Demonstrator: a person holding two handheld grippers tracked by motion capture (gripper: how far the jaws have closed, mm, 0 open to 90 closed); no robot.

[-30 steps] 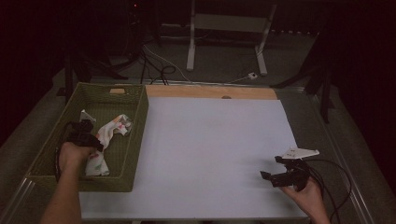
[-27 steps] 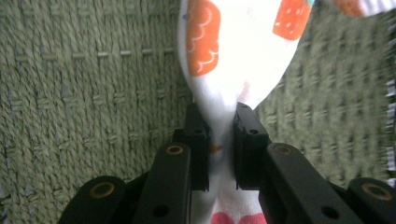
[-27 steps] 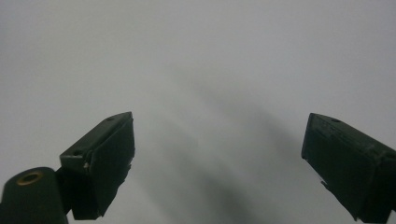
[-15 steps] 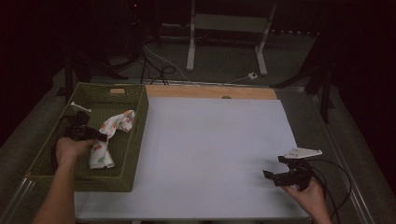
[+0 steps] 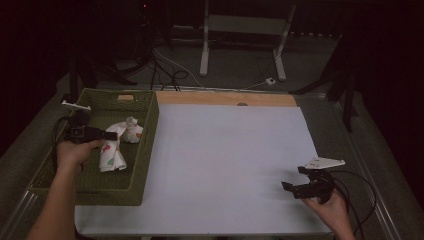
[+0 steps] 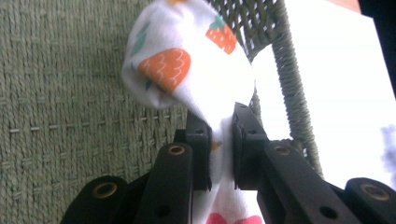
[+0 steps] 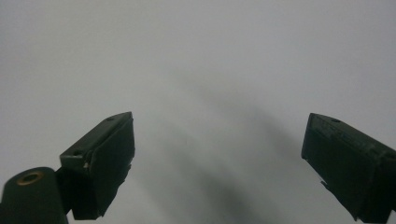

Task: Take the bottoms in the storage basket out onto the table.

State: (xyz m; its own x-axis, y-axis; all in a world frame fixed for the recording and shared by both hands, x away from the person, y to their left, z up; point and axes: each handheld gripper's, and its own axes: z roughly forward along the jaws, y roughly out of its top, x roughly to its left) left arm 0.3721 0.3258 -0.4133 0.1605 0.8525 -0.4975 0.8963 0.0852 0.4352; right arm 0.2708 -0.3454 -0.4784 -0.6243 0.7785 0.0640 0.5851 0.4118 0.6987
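A white cloth (image 5: 117, 145) printed with orange and red fruit hangs inside the green woven basket (image 5: 145, 150) at the table's left. My left gripper (image 5: 111, 135) is shut on the cloth and holds it lifted above the basket floor. In the left gripper view the cloth (image 6: 187, 60) is pinched between both pads and bulges above my left gripper (image 6: 220, 135). My right gripper (image 5: 295, 182) rests low over the white sheet (image 5: 225, 165) near the front right. In the right gripper view my right gripper (image 7: 219, 149) stands open, its jaws wide apart with nothing between them.
A bare wooden strip (image 5: 225, 98) runs along the table's far edge beyond the white sheet. A small tan block (image 5: 125, 98) lies at the basket's far end. Cables and a white stand (image 5: 240, 45) sit on the floor behind the table.
My left gripper has risen with the cloth, pulling it up off the basket floor. The right hand has stayed where it was.
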